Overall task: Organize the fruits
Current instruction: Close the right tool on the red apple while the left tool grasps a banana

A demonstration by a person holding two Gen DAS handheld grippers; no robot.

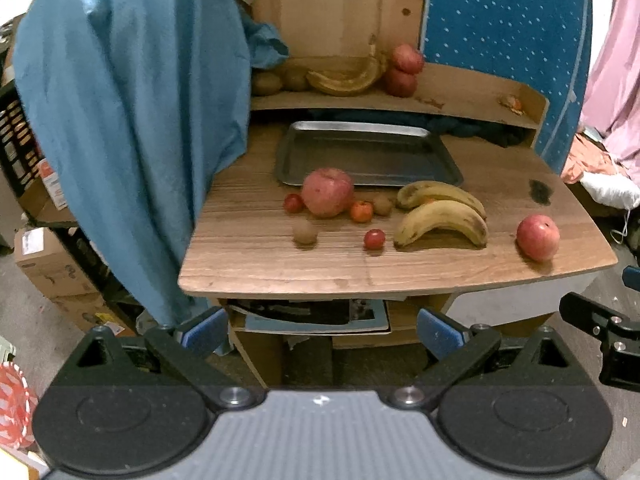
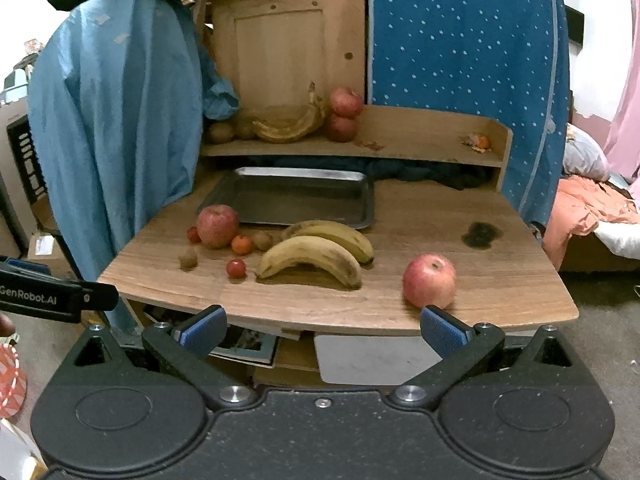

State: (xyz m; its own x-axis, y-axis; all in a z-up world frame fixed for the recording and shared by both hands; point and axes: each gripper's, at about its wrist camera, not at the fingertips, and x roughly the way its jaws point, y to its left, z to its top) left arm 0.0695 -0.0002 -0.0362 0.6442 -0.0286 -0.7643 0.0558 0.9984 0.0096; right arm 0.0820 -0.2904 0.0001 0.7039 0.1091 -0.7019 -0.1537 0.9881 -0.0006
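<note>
Fruits scattered loose on wooden table [image 2: 500, 280], in front of bare metal tray [image 2: 224, 204]: two round red apples [image 2: 429, 281] [image 2: 217, 226], two curved yellow bananas [image 2: 310, 258] [image 2: 340, 236] with brown spotting, two fuzzy brown kiwis [image 2: 188, 258] [image 2: 262, 240], three small red-orange round fruits [image 2: 236, 268] [image 2: 241, 245] [image 2: 193, 235]. Further apples, bananas, brownish fruit on raised shelf [image 2: 420, 136] behind, partly hidden by draped blue cloth [image 2: 116, 120], too blurred to count surely. Left gripper [image 1: 320, 334] and right gripper [image 2: 322, 328] both spread wide, blue ribbed pads [image 2: 440, 330] empty, short of table edge.
</note>
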